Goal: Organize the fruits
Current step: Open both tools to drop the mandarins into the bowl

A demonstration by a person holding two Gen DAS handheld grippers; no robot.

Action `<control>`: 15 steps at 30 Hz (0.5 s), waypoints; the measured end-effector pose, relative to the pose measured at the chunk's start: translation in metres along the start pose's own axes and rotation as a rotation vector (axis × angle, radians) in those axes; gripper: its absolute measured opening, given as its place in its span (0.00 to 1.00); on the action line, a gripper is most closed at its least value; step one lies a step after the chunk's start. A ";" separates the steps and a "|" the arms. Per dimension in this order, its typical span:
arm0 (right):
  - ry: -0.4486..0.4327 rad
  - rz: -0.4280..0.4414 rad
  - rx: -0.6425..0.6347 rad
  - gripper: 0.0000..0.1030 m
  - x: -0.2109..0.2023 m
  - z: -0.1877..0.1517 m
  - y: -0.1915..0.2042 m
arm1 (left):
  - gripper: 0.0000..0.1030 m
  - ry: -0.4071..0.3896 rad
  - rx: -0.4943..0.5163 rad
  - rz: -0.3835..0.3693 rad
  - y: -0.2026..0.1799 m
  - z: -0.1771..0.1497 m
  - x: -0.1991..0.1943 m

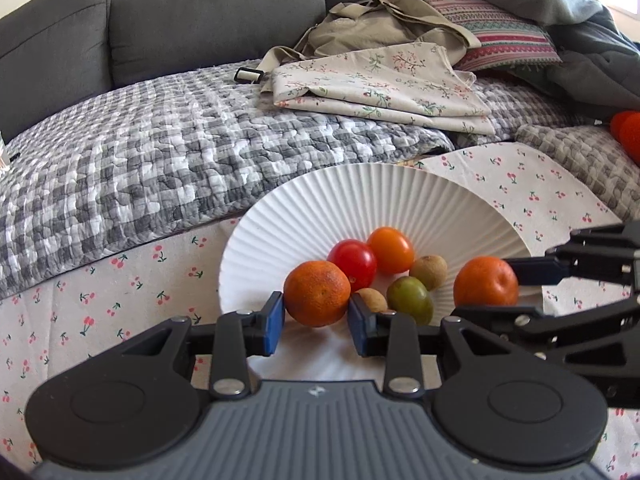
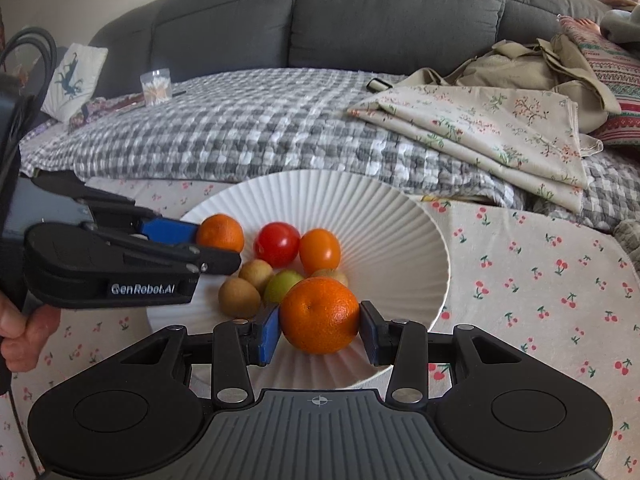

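While both grippers are held over the white fluted bowl (image 1: pixel 400 200), each is clenched on a mandarin: the left gripper (image 1: pixel 316 320) is closed on a darker, mottled mandarin (image 1: pixel 317 294), and the right gripper (image 2: pixel 319 326) is closed on a brighter mandarin (image 2: pixel 319 314). Both fruits are gripped low inside the near part of the bowl; whether they rest on its surface or are held just above it cannot be told. Behind them, a red tomato (image 2: pixel 278 244), an orange tomato (image 2: pixel 320 251), a green fruit (image 2: pixel 282 285) and small brown fruits (image 2: pixel 239 298), possibly longans, are gathered at the bowl's bottom. The task is judged well along, with only the two held mandarins left to be let go. One more red-orange thing (image 1: pixel 628 132) is cut off at the edge of the left view on the checked quilt (image 1: pixel 160 152), and what it is cannot be made out. A third brown fruit is mostly hidden behind the brighter mandarin.
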State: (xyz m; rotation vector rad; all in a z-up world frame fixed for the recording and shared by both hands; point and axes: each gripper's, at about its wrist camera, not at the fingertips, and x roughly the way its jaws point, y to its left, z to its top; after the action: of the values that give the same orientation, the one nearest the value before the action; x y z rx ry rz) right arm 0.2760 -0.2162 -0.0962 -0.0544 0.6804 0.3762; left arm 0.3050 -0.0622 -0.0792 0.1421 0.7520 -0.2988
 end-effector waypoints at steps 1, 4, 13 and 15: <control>-0.001 0.000 0.000 0.40 0.000 0.000 0.000 | 0.33 -0.001 -0.010 -0.004 0.001 0.000 0.000; -0.005 0.003 0.024 0.41 -0.001 0.001 -0.002 | 0.34 -0.005 -0.025 -0.009 0.004 -0.001 -0.002; -0.039 0.007 0.087 0.54 -0.016 0.001 -0.018 | 0.37 -0.016 -0.047 0.007 0.012 -0.002 -0.015; -0.041 0.005 0.093 0.54 -0.019 0.001 -0.020 | 0.39 -0.017 -0.051 0.014 0.015 -0.003 -0.020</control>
State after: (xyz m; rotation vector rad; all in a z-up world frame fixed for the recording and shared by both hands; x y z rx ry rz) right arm 0.2704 -0.2404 -0.0852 0.0430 0.6567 0.3497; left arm 0.2935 -0.0432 -0.0672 0.0963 0.7413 -0.2665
